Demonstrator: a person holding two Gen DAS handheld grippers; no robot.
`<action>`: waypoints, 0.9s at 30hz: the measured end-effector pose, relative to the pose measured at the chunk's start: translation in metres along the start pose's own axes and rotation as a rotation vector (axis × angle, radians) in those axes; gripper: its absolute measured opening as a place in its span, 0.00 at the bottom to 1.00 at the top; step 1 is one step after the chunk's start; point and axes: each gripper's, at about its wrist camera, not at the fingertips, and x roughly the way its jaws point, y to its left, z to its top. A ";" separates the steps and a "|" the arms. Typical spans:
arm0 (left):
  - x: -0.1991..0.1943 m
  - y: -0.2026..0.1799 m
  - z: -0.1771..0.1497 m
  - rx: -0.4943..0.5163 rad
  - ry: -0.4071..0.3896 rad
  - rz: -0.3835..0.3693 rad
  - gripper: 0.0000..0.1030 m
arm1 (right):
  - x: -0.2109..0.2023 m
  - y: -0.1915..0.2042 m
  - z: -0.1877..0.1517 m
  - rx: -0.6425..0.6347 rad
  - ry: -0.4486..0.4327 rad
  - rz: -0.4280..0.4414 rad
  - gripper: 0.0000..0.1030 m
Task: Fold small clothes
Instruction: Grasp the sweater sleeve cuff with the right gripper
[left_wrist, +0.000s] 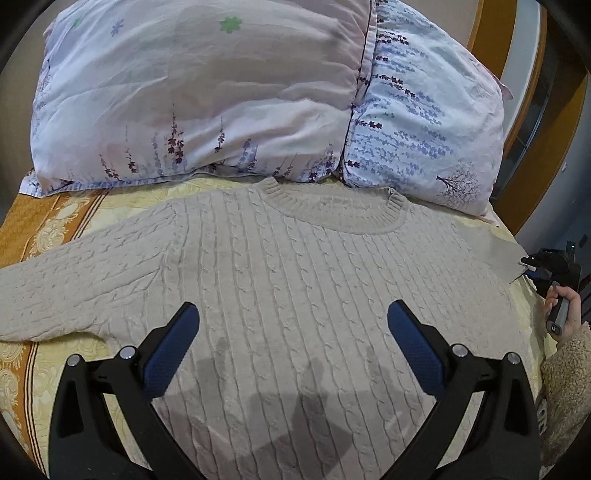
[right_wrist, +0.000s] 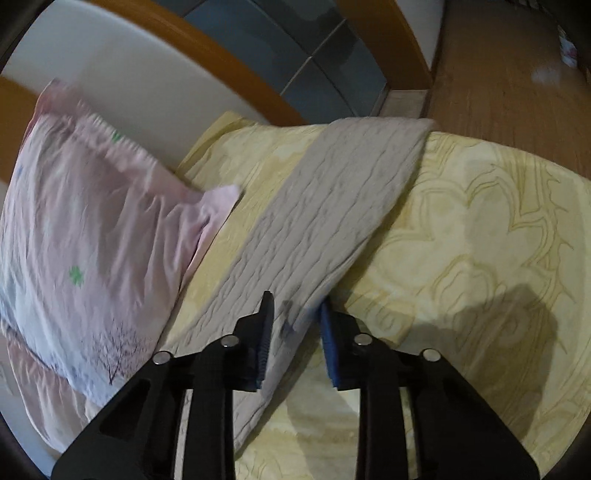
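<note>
The left gripper (left_wrist: 291, 325) hangs with its blue-padded fingers (left_wrist: 173, 354) spread wide and nothing between them, poised above the chest of a cream cable-knit sweater (left_wrist: 280, 280) that lies face up on the bed (left_wrist: 40, 229); whether the tips touch the knit cannot be told. The sweater's body fills the gap between those fingers and runs beyond them, its ribbed collar (left_wrist: 332, 214) on the side away from the gripper and one sleeve (left_wrist: 66, 288) stretched flat out from the body over the yellow-and-orange patterned bedcover. At the sweater's opposite edge, the right gripper (left_wrist: 543, 267) has a corner of the knit in its tips, with a hand (left_wrist: 565, 310) in a fleecy cuff on the grip. Seen along the right gripper (right_wrist: 295, 325) itself, its fingers (right_wrist: 264, 347) stand close together with the edge of the other sleeve (right_wrist: 325, 221) pinched between them, and the sleeve runs from the pads away across the bedcover, its cuff end lying at the bed's far edge. Two floral pillows (left_wrist: 207, 96) sit just beyond the sweater's collar, propped against a wooden headboard (right_wrist: 236, 70), and a wood-grain floor (right_wrist: 509, 70) shows past the sleeve's far end.
</note>
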 end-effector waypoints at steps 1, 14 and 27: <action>0.001 0.001 0.001 -0.006 0.004 -0.001 0.98 | -0.001 -0.001 0.002 0.006 -0.007 -0.003 0.26; 0.003 0.009 0.003 -0.045 0.024 -0.002 0.98 | -0.033 0.055 -0.008 -0.241 -0.144 0.034 0.09; 0.001 0.002 0.007 -0.083 0.002 -0.050 0.98 | -0.029 0.180 -0.173 -0.684 0.177 0.337 0.09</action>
